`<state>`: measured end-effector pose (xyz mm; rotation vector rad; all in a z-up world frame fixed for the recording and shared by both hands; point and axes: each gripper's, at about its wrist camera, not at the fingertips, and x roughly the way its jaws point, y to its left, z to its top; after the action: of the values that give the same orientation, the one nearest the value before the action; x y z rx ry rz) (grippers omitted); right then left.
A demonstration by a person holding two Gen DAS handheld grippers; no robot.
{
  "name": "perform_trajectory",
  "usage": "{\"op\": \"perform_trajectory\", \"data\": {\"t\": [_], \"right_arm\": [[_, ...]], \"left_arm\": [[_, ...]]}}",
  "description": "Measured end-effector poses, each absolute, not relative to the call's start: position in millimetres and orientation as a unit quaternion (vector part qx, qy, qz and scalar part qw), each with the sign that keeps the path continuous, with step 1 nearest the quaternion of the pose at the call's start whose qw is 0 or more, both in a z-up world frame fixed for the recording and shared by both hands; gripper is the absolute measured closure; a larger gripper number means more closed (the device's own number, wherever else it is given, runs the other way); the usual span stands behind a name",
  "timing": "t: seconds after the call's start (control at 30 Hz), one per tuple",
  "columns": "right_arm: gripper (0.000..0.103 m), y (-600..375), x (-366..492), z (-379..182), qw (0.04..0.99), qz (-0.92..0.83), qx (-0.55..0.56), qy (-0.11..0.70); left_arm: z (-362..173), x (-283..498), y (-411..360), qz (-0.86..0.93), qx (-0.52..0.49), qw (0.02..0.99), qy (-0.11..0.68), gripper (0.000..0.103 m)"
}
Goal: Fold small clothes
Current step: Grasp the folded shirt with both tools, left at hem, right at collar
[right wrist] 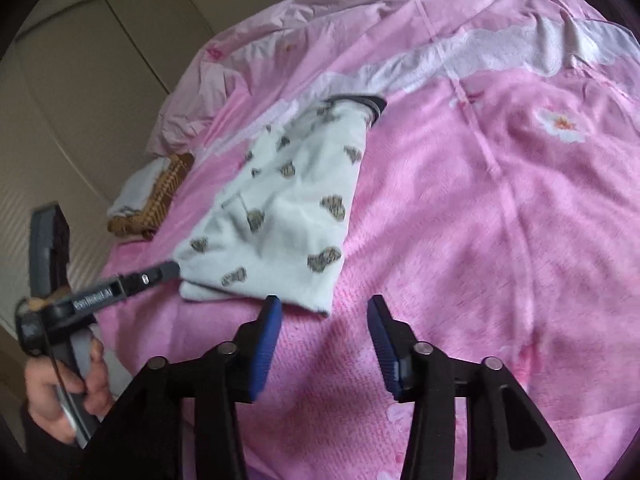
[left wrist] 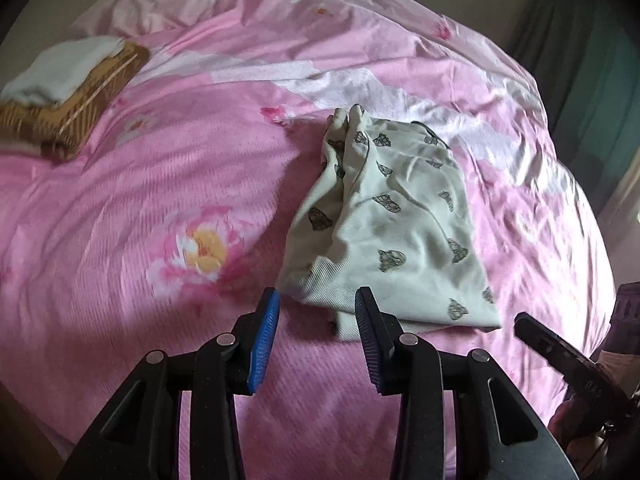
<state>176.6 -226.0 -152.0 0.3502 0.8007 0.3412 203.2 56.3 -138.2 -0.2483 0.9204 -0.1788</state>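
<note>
Garment: we are looking at a small cream garment [left wrist: 392, 220] printed with dark bear shapes, lying on the pink bedspread [left wrist: 160, 184], already doubled over on itself with one narrow end bunched toward the far side.
Place: it is resting near the middle of the bed, just ahead of both tools; a folded stack of brown and white cloth [left wrist: 68, 92] is sitting well apart at the far left.
Left gripper [left wrist: 318, 320]: we are holding it partly open over the garment's near edge, blue fingers [left wrist: 266, 340] apart and gripping nothing.
Right gripper [right wrist: 324, 320]: we are holding it partly open too, its fingers [right wrist: 266, 344] empty, with the garment's near corner just ahead of the left-hand finger.
Handling: we are judging the fabric to be light, soft knit that is going to sag and slide on itself, so a one-point pinch is likely to let the layers come apart.
Where to grip: we are favouring the two near corners of the hem, pinching through all layers at once, one tool on each corner.
Risk: we are watching for the fingers catching the bedspread along with the cloth, since both are soft and lying flush.
</note>
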Motion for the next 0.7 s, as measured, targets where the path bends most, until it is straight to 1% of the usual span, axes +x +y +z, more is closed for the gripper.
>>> {"op": "perform_trajectory", "data": {"t": [0.03,0.17,0.27,0.33,0.43,0.53,0.57,0.63,0.7], "right_arm": [[0.052,-230.3,177.7,-146.8,0.894,0.163,0.167,0.382],[0.037,-248.9,201.6,-126.9,0.896,0.174,0.164,0.374],[0.035,-261.3,236.7,-121.7,0.878,0.212,0.192,0.383],[0.03,-266.6,267.5,-124.4,0.859,0.237,0.208,0.403],[0.03,-275.8,311.1,-135.2,0.826,0.27,0.246,0.429],[0.03,-276.0,345.7,-148.8,0.802,0.291,0.26,0.452],[0.03,-272.3,357.1,-154.2,0.796,0.296,0.257,0.462],[0.03,-265.9,373.8,-163.3,0.779,0.31,0.263,0.477],[0.03,-258.7,389.2,-174.7,0.765,0.317,0.273,0.489]], "left_arm": [[-139.0,199.8,55.5,-0.077,-0.13,0.885,0.441,0.062],[-148.3,187.1,53.7,-0.047,-0.203,0.874,0.438,0.057],[-157.9,181.2,48.4,-0.034,-0.251,0.862,0.438,0.057],[-163.6,181.0,44.7,-0.03,-0.279,0.854,0.438,0.057],[-169.5,181.1,43.2,-0.028,-0.327,0.839,0.434,0.053],[-169.8,187.2,33.8,-0.028,-0.332,0.84,0.429,0.052],[-170.8,189.5,30.8,-0.028,-0.332,0.84,0.428,0.049],[-175.9,194.6,29.3,-0.023,-0.348,0.835,0.425,0.047],[-181.0,199.2,30.8,-0.017,-0.362,0.831,0.422,0.047]]}}
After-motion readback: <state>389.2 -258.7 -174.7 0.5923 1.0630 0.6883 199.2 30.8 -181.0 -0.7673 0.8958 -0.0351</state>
